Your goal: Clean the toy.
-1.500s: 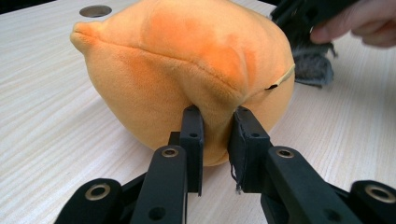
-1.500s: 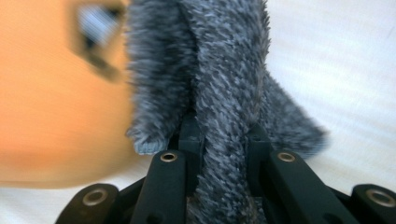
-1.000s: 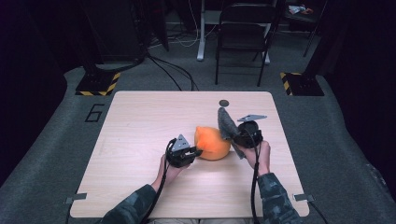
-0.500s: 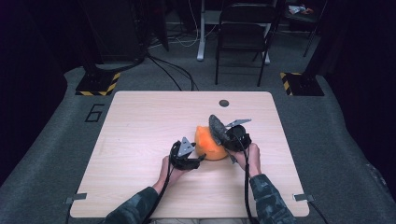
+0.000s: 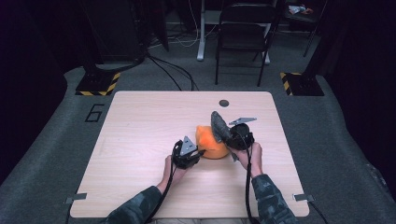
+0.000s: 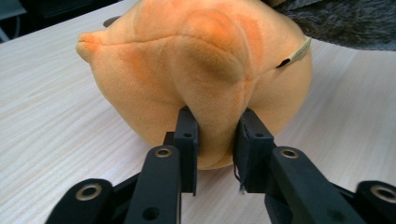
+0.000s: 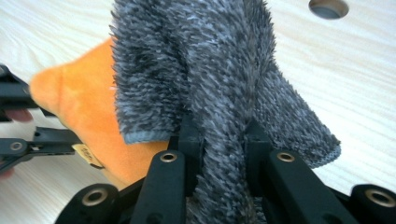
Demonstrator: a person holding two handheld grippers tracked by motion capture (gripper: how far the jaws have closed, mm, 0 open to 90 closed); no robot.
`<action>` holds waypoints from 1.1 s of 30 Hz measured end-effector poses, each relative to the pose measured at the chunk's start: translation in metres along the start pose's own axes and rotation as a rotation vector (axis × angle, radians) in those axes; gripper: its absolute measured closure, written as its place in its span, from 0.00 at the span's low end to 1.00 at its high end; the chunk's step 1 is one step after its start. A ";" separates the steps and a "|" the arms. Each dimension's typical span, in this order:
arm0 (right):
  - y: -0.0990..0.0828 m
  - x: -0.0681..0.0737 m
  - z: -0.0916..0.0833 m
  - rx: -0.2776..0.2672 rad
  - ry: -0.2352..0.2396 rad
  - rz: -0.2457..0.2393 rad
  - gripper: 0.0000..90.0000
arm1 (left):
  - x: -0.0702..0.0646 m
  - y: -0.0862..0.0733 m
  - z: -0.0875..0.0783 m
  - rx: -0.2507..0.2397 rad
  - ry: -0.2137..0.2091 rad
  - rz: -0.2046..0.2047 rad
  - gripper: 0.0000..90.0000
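Left gripper (image 6: 215,140): jaws have just been closing and now pinch a fold of the orange plush toy (image 6: 196,70), which rests mid-tabletop (image 5: 140,121), slightly right. Right gripper (image 7: 224,140): jaws nearly together, clamped on a grey fuzzy cloth (image 7: 205,70) draped over the toy's right side. Both forearms enter from the near edge, hands low beside the toy.
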State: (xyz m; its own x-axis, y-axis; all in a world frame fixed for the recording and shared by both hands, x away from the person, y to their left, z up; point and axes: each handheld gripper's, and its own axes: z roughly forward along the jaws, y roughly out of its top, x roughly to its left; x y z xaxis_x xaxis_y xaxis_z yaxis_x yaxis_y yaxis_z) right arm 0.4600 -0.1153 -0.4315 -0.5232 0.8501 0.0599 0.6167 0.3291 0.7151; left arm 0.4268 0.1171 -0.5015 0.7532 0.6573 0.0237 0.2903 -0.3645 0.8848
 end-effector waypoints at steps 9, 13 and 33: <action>0.025 0.037 -0.034 -0.093 0.150 -0.037 0.83 | -0.003 0.014 -0.017 0.003 -0.082 -0.071 0.85; 0.018 0.054 -0.012 -0.039 0.150 -0.081 0.83 | -0.003 0.011 -0.014 0.031 -0.076 -0.099 0.85; -0.015 -0.021 0.008 0.086 0.009 0.041 0.83 | 0.003 0.007 -0.010 0.031 -0.097 -0.104 0.84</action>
State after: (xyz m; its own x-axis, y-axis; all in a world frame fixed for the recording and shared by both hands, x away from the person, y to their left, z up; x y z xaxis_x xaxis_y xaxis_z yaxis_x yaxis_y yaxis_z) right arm 0.4663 -0.1346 -0.4497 -0.5018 0.8598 0.0942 0.6857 0.3291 0.6493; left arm 0.4253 0.1236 -0.4910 0.7709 0.6266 -0.1141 0.3870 -0.3187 0.8652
